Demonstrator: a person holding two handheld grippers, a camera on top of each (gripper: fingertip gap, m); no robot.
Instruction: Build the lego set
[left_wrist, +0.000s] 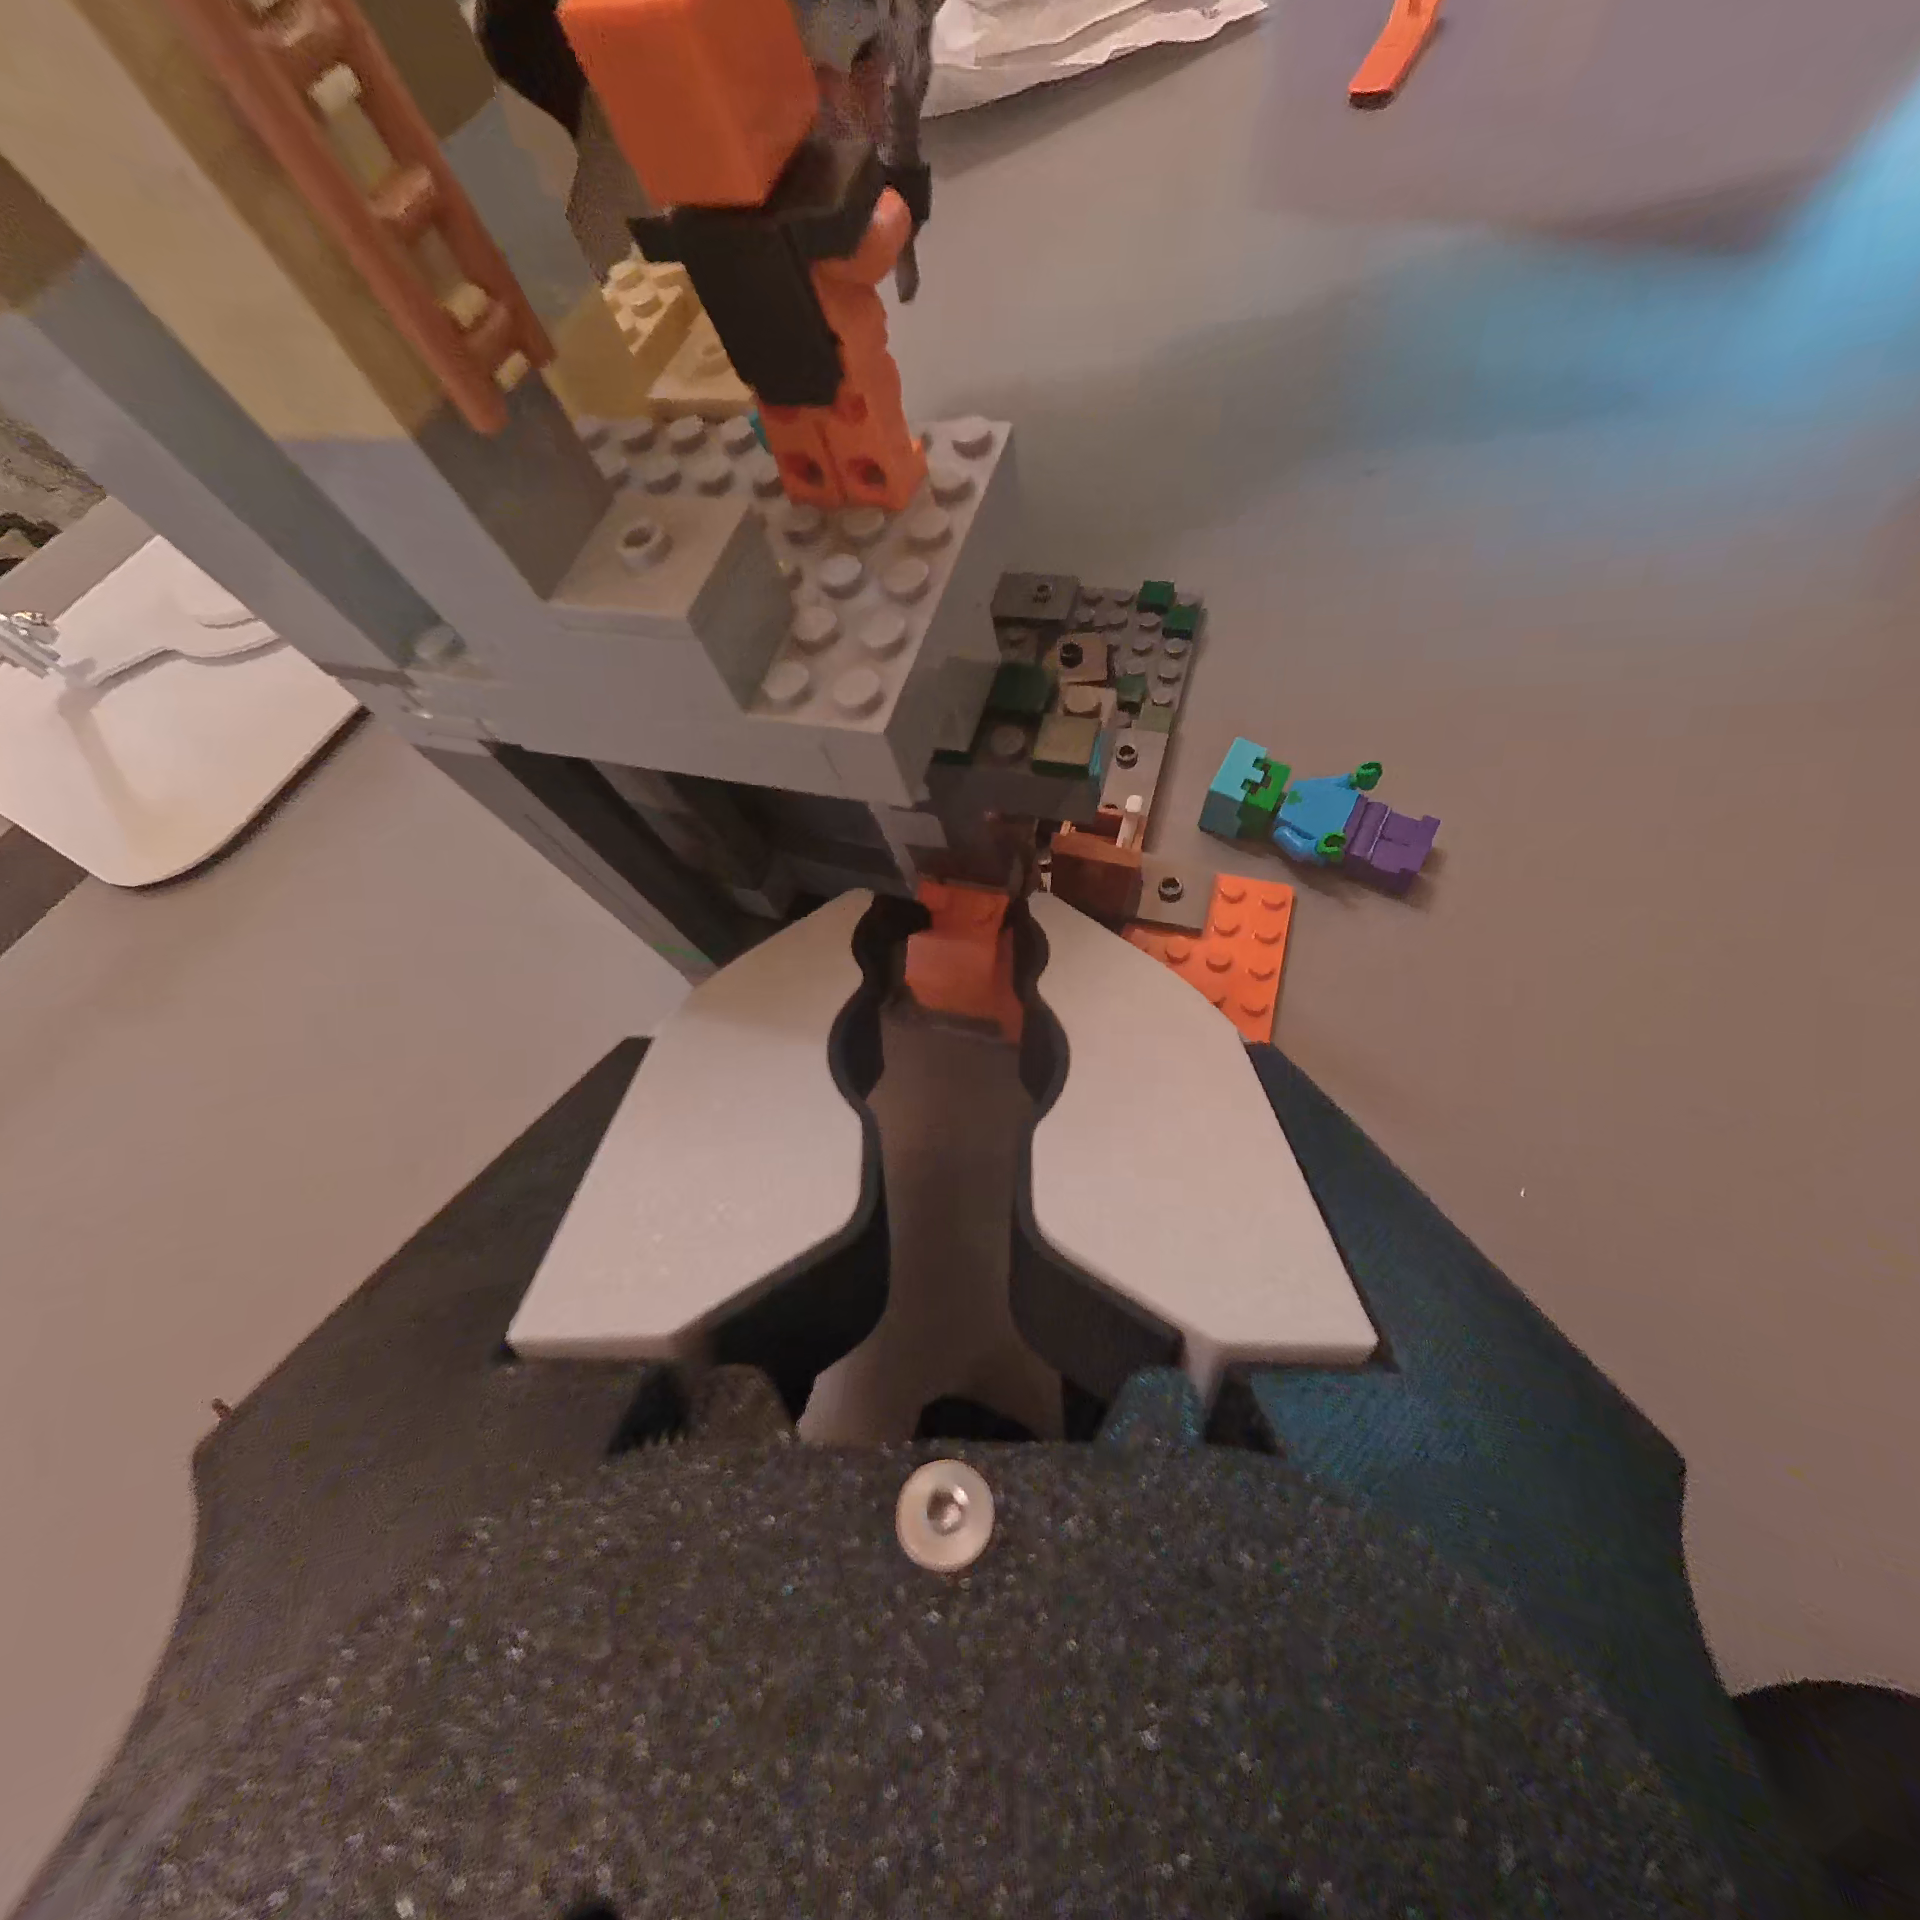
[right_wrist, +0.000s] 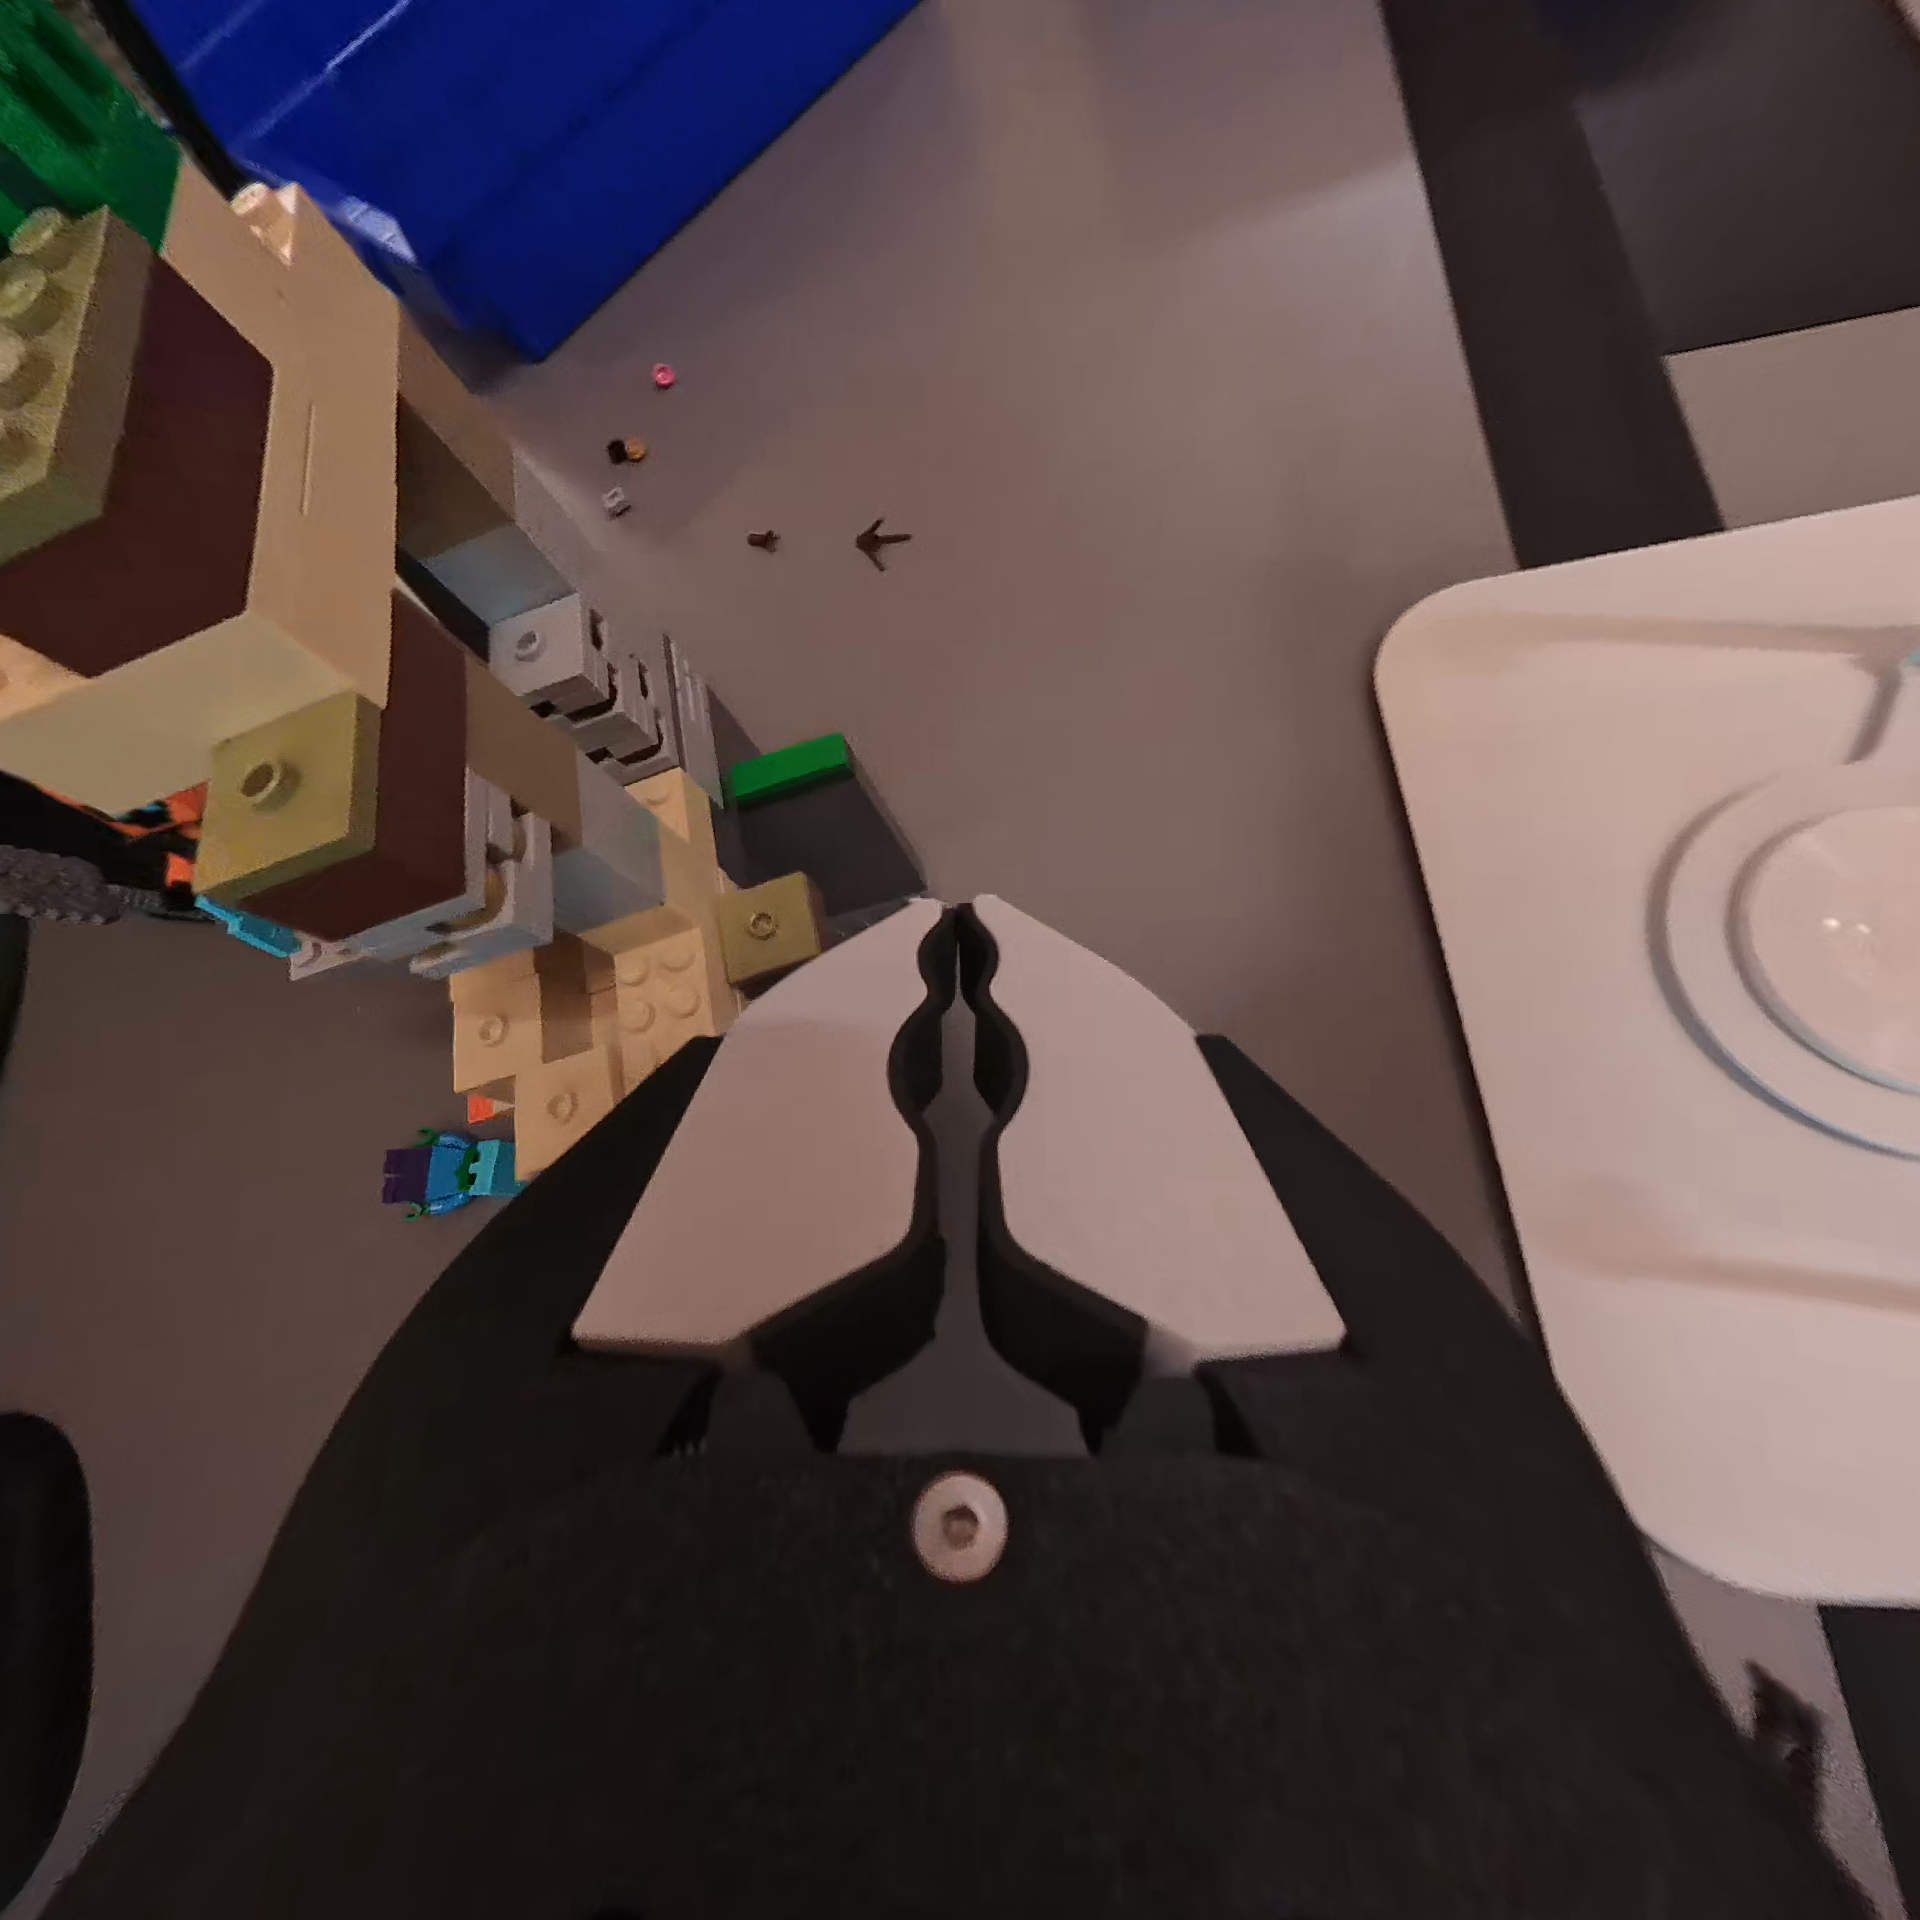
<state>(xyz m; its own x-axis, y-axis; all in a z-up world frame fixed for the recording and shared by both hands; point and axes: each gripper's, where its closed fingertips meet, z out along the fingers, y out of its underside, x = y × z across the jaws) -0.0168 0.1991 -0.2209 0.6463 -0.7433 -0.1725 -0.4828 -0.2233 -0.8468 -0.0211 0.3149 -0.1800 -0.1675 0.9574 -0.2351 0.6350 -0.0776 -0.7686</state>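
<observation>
Grey counter (left_wrist: 1558, 520) carries one tall lego build (left_wrist: 727, 623) of grey, tan and brown bricks. Two figures show: an orange-and-black one (left_wrist: 800, 312) standing on the build's grey studded ledge, and a blue-and-purple one (left_wrist: 1320, 821) lying flat on the counter just beside the base. One loose orange plate (left_wrist: 1236, 945) lies near it. The left claw (left_wrist: 961, 956) is closed to a narrow gap around an orange piece (left_wrist: 956, 961) at the build's foot. The right claw (right_wrist: 956, 925) is closed and empty, near the build. One white tray (right_wrist: 1662, 1039) sits to its right; one blue box (right_wrist: 520, 135) lies beyond.
</observation>
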